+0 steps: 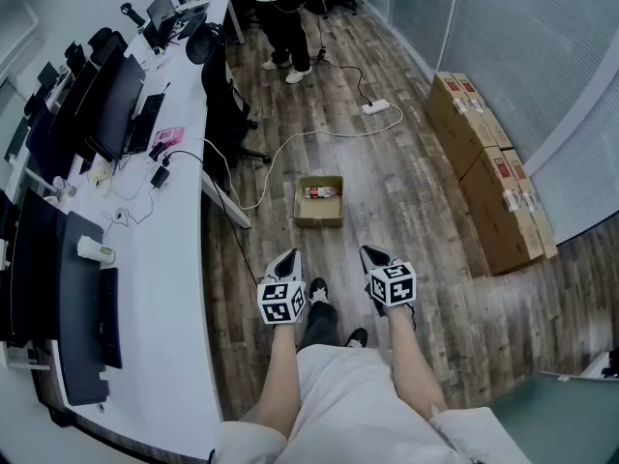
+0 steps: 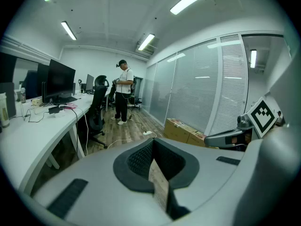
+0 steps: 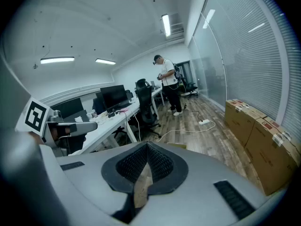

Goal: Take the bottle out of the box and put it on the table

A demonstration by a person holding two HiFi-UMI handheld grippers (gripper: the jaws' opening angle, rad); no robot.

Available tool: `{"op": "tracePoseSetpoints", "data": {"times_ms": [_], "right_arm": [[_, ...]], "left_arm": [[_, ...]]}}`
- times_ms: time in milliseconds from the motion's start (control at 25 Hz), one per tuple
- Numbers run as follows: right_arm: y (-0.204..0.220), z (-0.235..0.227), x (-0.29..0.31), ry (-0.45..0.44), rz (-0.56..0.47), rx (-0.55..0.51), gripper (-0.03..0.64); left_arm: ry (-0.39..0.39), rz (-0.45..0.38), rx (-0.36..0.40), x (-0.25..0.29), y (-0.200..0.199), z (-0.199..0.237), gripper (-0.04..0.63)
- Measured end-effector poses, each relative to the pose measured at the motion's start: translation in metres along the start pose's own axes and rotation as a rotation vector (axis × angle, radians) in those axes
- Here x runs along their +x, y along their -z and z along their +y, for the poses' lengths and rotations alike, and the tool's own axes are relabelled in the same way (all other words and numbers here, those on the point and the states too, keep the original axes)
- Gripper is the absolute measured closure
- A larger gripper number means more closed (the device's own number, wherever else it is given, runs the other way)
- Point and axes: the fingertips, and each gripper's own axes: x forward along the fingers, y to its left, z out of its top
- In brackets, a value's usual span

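Left gripper (image 1: 287, 259), grey with a marker cube: jaws pressed together, nothing between them. Right gripper (image 1: 374, 256), same build: jaws likewise closed on nothing, only a sliver of floor showing through the seam. Both are held side by side above the person's legs, pointing to 12 o'clock. At 12 o'clock, well apart from both, a small open brown cardboard box (image 1: 319, 217) sits on the dark wood-plank floor (image 1: 406, 191). A small bottle with a red label (image 1: 319, 192) lies on its side inside, near the far wall. Long white desk (image 1: 164, 259) at 9 o'clock. Stacked brown cartons (image 1: 488, 177) at 2 o'clock. Standing person (image 1: 280, 13) far off at 12 o'clock.
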Motion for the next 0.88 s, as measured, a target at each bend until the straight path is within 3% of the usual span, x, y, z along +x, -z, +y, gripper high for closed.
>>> {"op": "tracePoseSetpoints", "data": {"times_ms": [400,880], "right_arm": [[-0.020,-0.006,0.029,0.010,0.004,-0.003,0.578],[-0.052,-0.030,0.087,0.052,0.010,0.034,0.578]], "left_arm": [[0.019,-0.008,-0.014,0.030,-0.018,0.025,0.580],[0.088,0.013,-0.014,0.103,-0.048,0.055,0.580]]}}
